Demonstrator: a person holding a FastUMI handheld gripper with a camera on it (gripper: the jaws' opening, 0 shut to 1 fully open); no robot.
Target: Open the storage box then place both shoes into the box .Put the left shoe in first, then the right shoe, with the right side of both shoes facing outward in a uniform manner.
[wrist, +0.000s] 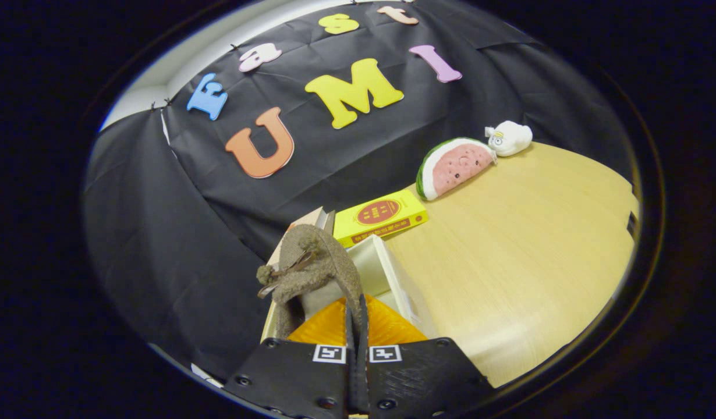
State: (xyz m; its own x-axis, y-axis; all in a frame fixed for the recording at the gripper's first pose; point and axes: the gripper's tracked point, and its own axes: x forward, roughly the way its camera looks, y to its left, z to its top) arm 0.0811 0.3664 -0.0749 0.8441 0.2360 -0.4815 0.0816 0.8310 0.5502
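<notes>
A brown fuzzy shoe (311, 256) hangs toe-up just ahead of my fingers, over the open white storage box (393, 273). My gripper (355, 305) is shut on the thin rim of this shoe, with both fingers pressed together on it. An orange ribbed surface (387, 329) shows inside the box right under the fingers. I cannot tell whether it is a shoe's sole. The box stands on the wooden table (521, 250) close to the black cloth wall. The lower part of the shoe is hidden behind my fingers.
A yellow book (381, 216) lies just beyond the box. Farther back, a watermelon-slice plush (454, 166) and a small white plush toy (509, 138) rest against the wall. A pale flap (311, 220) peeks out behind the shoe. Bare tabletop spreads to the right.
</notes>
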